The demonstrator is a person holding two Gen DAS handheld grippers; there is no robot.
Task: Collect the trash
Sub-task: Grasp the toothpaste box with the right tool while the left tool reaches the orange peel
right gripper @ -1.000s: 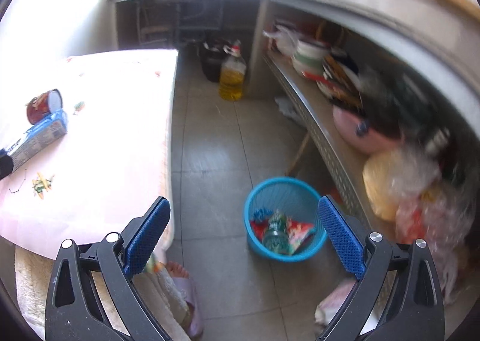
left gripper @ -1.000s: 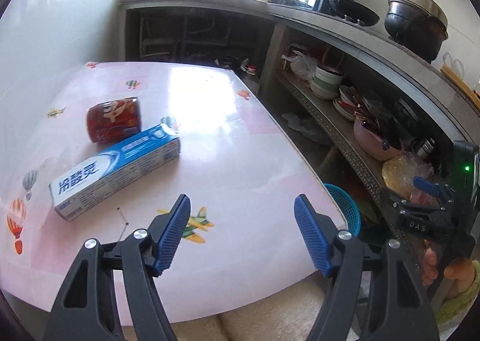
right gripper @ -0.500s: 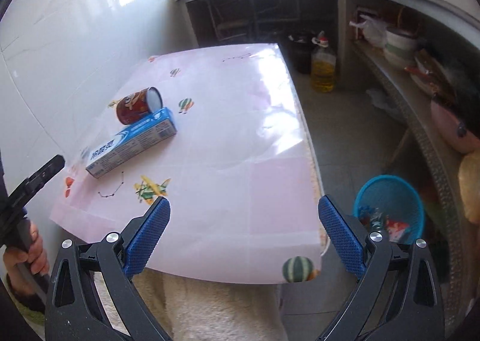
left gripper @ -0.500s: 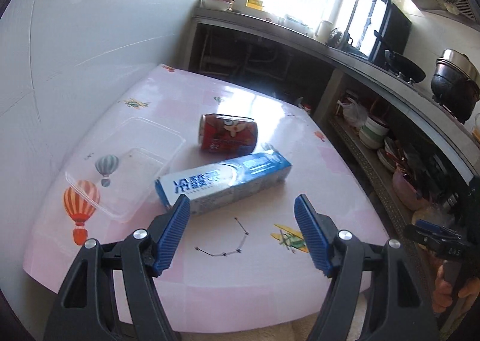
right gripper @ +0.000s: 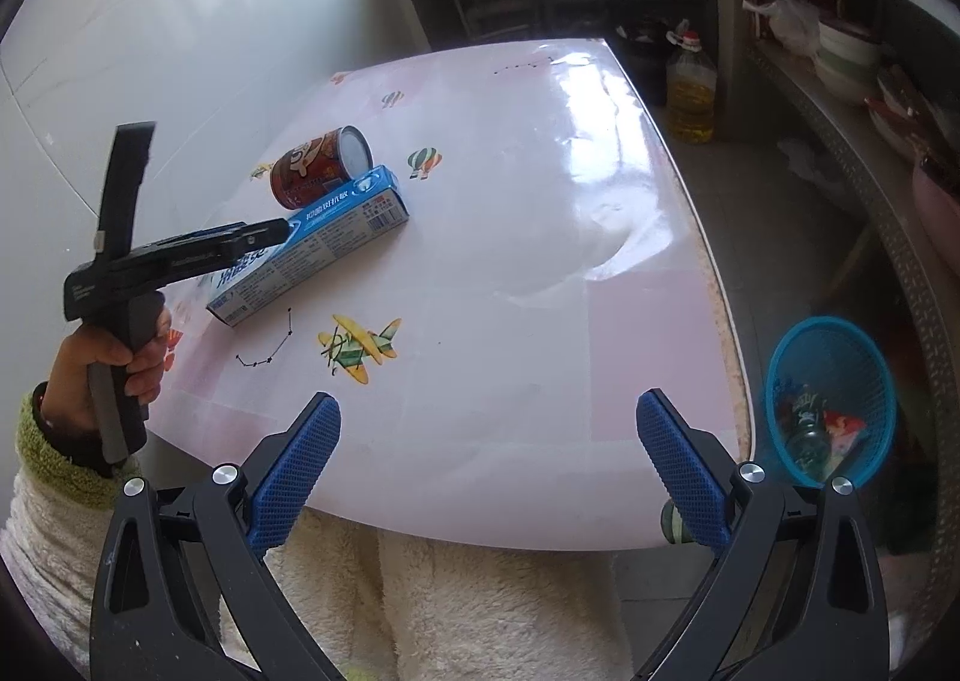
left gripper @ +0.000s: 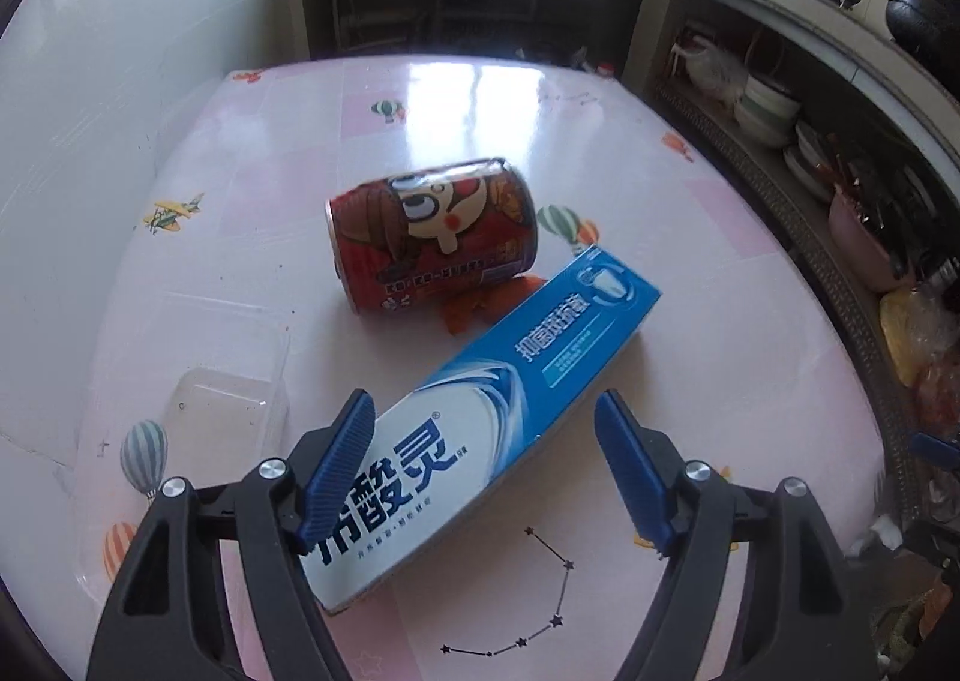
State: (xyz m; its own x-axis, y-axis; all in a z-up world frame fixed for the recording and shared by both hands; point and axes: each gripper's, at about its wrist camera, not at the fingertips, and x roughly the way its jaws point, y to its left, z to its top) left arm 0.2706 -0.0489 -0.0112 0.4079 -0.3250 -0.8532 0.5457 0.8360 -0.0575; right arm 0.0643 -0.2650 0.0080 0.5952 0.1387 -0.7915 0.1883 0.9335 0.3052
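Note:
A blue and white toothpaste box lies flat on the pink table. Behind it a red drink can rests on its side, touching the box's far end. My left gripper hangs low over the box's near end; its jaws are opening and straddle the box, and the right pad stands clear of it. My right gripper is open and empty above the table's near edge.
A clear plastic tub sits left of the box. An orange scrap lies by the can. A blue basket holding trash stands on the floor to the right. Shelves of dishes and an oil bottle line the right side.
My left gripper swung left and came down close to the toothpaste box, which now lies between its jaws. The right wrist view turned from the floor basket to the table.

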